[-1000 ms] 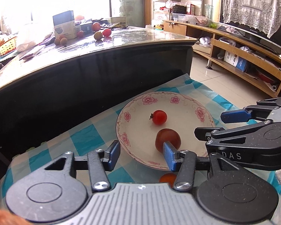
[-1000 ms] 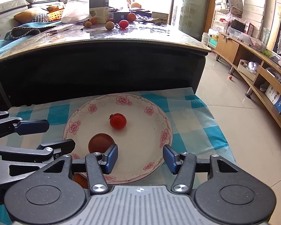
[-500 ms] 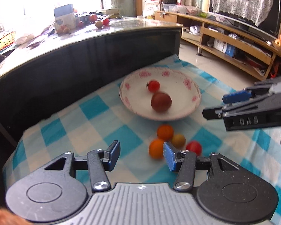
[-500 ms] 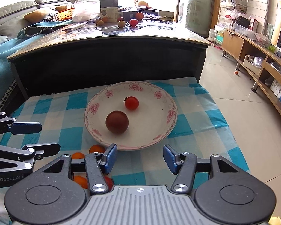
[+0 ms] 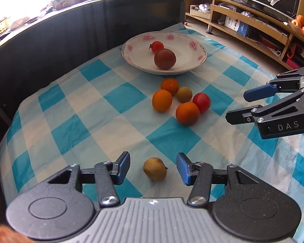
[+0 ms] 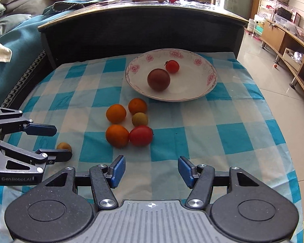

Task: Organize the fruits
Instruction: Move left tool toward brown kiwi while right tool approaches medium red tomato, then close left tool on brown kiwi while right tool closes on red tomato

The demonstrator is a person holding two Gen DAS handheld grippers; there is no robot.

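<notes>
Left claw [image 5: 153, 167] released, pads straddling lone brown fruit [image 5: 154, 168] at 12 o'clock on surface, no contact. Right claw [image 6: 151, 171] empty, jaws opening; red tomato [image 6: 140, 135] at 12 o'clock. Left nearer.

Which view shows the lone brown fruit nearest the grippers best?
Left wrist: the brown fruit lies whole and close between the open fingers. In the right wrist view it is small, partly hidden behind the left hand-held gripper.
</notes>
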